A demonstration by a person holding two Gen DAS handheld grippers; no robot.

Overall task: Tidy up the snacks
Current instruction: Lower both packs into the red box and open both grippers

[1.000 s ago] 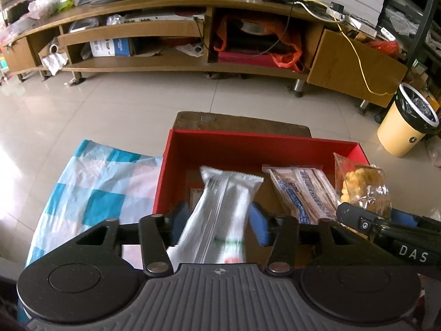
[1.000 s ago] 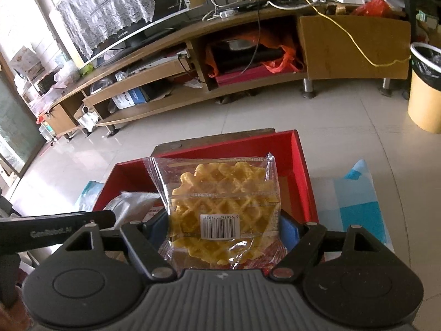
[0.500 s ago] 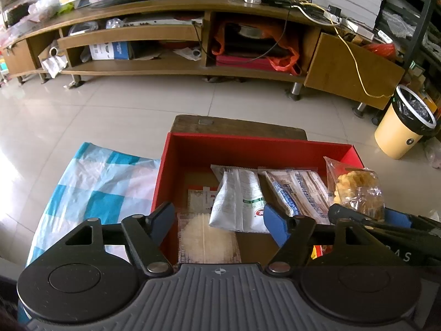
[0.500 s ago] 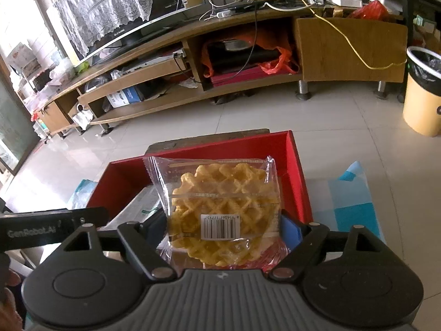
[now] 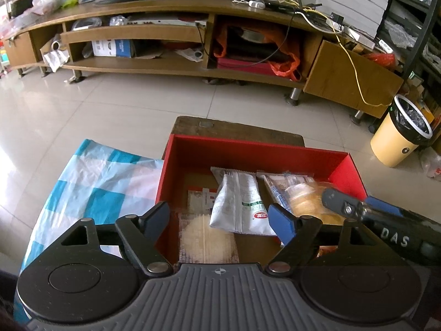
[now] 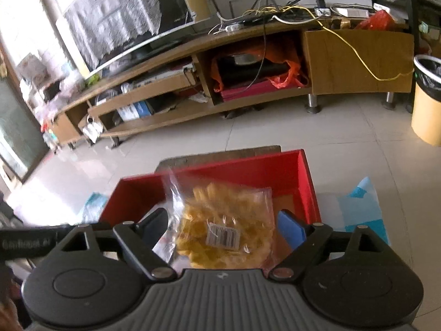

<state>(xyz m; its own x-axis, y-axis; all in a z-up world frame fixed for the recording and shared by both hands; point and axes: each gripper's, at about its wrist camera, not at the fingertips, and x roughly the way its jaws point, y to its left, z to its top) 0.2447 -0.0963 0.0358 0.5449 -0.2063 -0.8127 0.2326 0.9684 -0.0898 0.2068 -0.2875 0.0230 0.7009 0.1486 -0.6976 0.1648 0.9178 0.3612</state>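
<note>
Looking down into the red box, I take it as my landmark for all places. My left gripper hangs over the near left part of the box with its jaws opening and nothing between them; the white snack pouch lies flat on the box floor just beyond, free of the pads. My right gripper is over the right half of the box, its jaws also opening. The waffle packet sits between them, blurred and tilted, and I judge the pads do not press it any more, so it is slipping down into the box.

About handling, I think all these snacks are light. The waffle packet has a thin, slippery film, and the waffles inside are brittle, so I would take it by the two long sides with gentle pressure, never across the middle. The white pouch is soft and puffy; its crimped end seam or its narrow sides give the safest hold. The flat rice cracker packet, at the near wall of the box, looks most fragile, and I would lift it by the edges only.
</note>
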